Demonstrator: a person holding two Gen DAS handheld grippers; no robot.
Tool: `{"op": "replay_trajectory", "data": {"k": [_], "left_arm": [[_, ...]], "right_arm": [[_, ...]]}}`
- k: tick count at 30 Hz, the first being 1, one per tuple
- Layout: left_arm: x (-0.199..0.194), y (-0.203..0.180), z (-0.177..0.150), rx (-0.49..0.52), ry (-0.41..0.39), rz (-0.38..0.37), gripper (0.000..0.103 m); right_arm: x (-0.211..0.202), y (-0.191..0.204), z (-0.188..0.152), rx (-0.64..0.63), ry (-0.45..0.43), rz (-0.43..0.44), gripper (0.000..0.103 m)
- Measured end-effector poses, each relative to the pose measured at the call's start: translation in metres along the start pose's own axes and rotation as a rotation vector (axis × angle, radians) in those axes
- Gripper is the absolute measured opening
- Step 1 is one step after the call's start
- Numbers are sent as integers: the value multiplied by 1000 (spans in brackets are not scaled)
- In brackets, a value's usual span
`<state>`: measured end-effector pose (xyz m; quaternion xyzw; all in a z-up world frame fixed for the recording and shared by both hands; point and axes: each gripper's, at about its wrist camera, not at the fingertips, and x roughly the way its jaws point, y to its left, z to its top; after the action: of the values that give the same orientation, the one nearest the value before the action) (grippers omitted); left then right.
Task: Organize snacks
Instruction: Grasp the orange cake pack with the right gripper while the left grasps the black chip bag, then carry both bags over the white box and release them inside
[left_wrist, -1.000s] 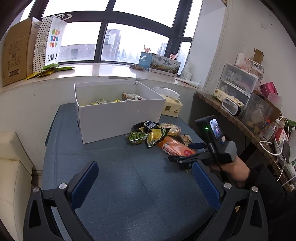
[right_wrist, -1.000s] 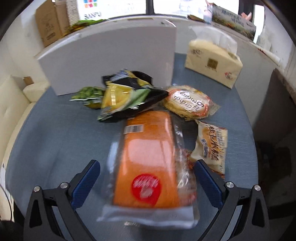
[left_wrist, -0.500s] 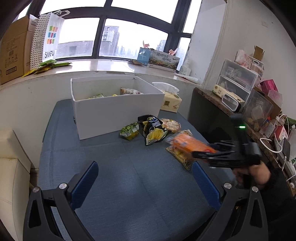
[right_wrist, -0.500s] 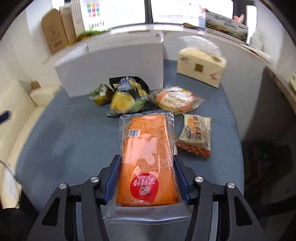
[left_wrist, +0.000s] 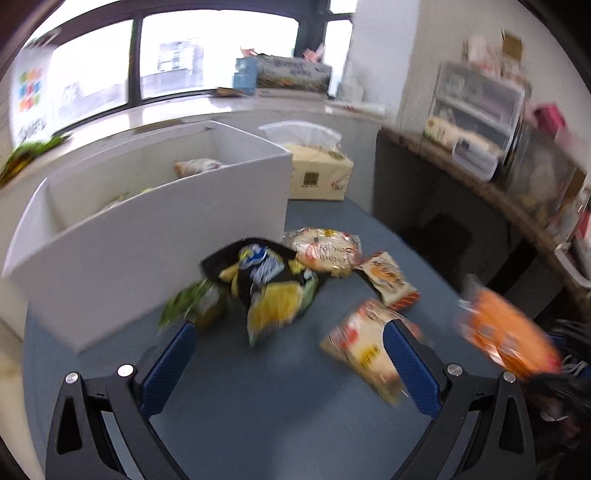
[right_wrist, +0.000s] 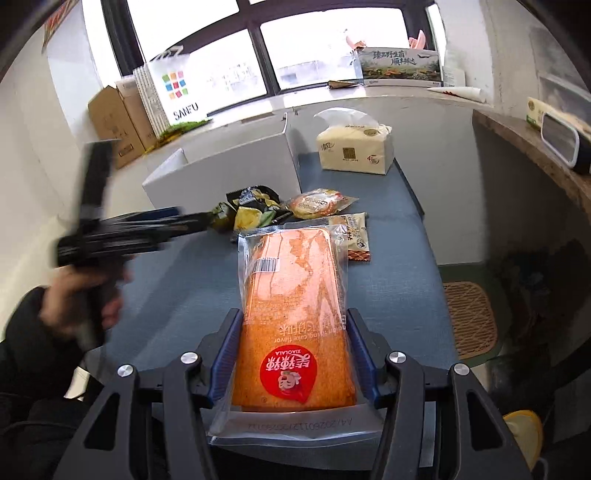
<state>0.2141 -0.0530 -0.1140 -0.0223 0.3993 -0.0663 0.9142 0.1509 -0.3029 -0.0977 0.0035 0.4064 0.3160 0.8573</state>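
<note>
The right hand-held gripper (right_wrist: 293, 360) is clamped on one orange cake slice in a clear wrapper (right_wrist: 295, 314), both blue pads pressed against its long sides; the packet is lifted clear of the blue surface (right_wrist: 177, 277) and points toward the far edge. Its jaws closed onto the packet within the last second.

The left hand-held gripper (left_wrist: 291, 354) stands open with nothing between its pads, over the middle of the surface. In the right wrist view it appears as a dark blur at the left edge, held by a hand (right_wrist: 79, 299) in a black sleeve.

Five loose snack packets lie on the surface near the front wall of one white open box (left_wrist: 147, 236): a black and yellow chip bag (left_wrist: 266, 284), a small green packet (left_wrist: 188, 302) just beside it, a round cake in clear wrap (left_wrist: 325, 251), and two cream-and-orange packets (left_wrist: 388, 275) (left_wrist: 365, 347), the nearer one partly hidden behind the right pad. Motion blur smears their printing.

Inside the box, one packet (left_wrist: 195, 166) shows at the far wall; others are mostly hidden by the front wall and cannot be counted. One tissue pack (left_wrist: 319, 173) sits at the far right corner of the surface, beside the box.
</note>
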Motion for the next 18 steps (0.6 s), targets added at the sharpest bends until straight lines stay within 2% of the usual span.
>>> {"op": "replay_trajectory", "data": {"k": [4,8,9,10,11,14,18], "left_arm": [[38,-6,17,37,54,41,103],[71,-14,20,139,105,146,100],[77,-15,19,167,115,175,95],[84,-16,19,190,134,207,79],[89,-16,18,213,149,232,73],[78,-14,16,207,118,166,55],[36,-7,10,141,28,78,53]], "right_arm": [[0,-3,-1,15,-14,1,60],[-5,-12,-1,45,-33,-1,60],[-6,-14,-1,52,-36,-1,60],[-7,-16,-1,60,-37,-1,60],[-8,-17,-1,63,-38,-4,60],[-9,-17,-2,65,-37,-2,60],[-8,-15,-1,60,-39,3,60]]}}
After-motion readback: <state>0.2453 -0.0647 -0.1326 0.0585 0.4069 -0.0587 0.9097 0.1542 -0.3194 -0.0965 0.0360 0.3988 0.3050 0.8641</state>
